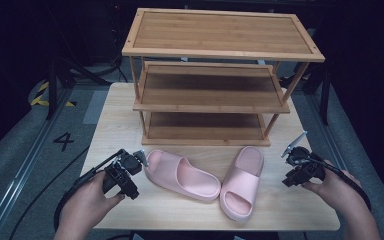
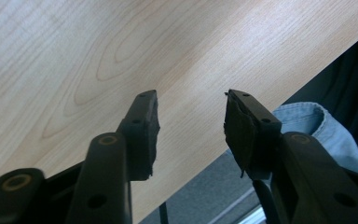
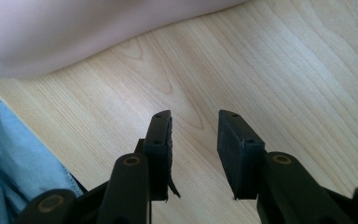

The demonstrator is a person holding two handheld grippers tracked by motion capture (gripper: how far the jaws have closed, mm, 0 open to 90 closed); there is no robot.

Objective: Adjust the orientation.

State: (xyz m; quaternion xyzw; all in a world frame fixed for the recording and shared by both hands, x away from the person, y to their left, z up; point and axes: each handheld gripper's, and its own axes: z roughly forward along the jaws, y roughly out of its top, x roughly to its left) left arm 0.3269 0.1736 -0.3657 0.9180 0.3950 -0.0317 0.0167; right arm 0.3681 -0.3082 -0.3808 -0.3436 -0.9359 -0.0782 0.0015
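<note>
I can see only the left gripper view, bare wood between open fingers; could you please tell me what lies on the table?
Observer: Two pink slides lie near the front edge; the left slide rests just beside the left gripper, not touching it as far as I can tell.
Operator: Thank you. Where does the other one point?
Observer: The right slide lies with its open toe toward the person, its toe end close against the left slide.
Operator: And where is the other gripper?
Observer: The right gripper has its fingers apart over bare table, with nothing between them.
Operator: Anything behind the slides?
Observer: A three-tier wooden rack stands there, all shelves bare.
</note>
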